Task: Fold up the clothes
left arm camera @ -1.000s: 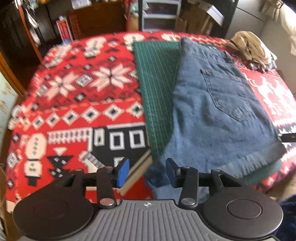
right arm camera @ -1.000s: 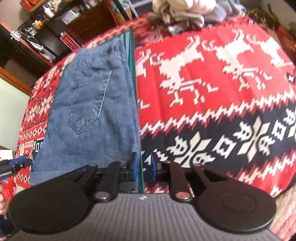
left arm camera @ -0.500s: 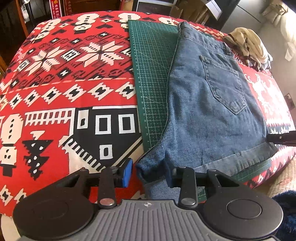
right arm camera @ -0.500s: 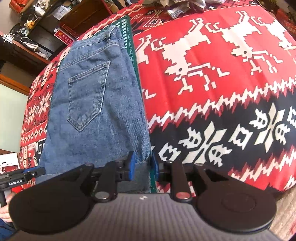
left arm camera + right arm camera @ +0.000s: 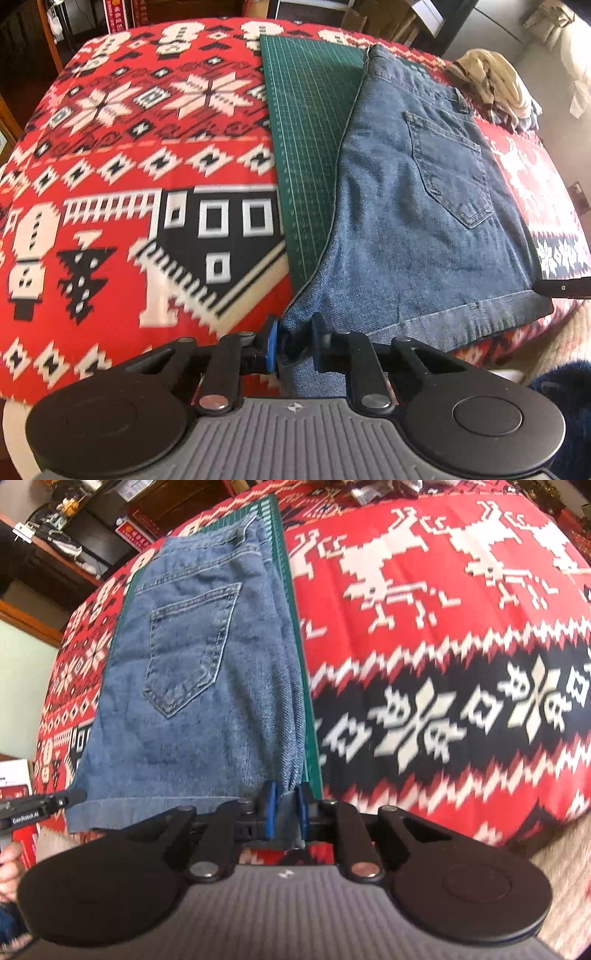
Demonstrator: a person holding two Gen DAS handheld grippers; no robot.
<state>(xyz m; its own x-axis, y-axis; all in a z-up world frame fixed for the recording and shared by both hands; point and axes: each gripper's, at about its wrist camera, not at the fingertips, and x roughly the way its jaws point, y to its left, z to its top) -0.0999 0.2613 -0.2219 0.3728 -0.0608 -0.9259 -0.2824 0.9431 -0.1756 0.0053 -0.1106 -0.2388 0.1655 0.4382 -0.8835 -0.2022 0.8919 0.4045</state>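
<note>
Left wrist view: left gripper (image 5: 293, 341), open before, now pinches the denim shorts (image 5: 413, 221); right gripper (image 5: 284, 810) still grips them.

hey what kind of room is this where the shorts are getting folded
Probably a lived-in bedroom or spare room at home: denim shorts lie on a green cutting mat over a red patterned blanket, with a clothes pile and cluttered shelves behind.

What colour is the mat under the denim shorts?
Dark green with a pale grid; the left wrist view shows it best.
</note>
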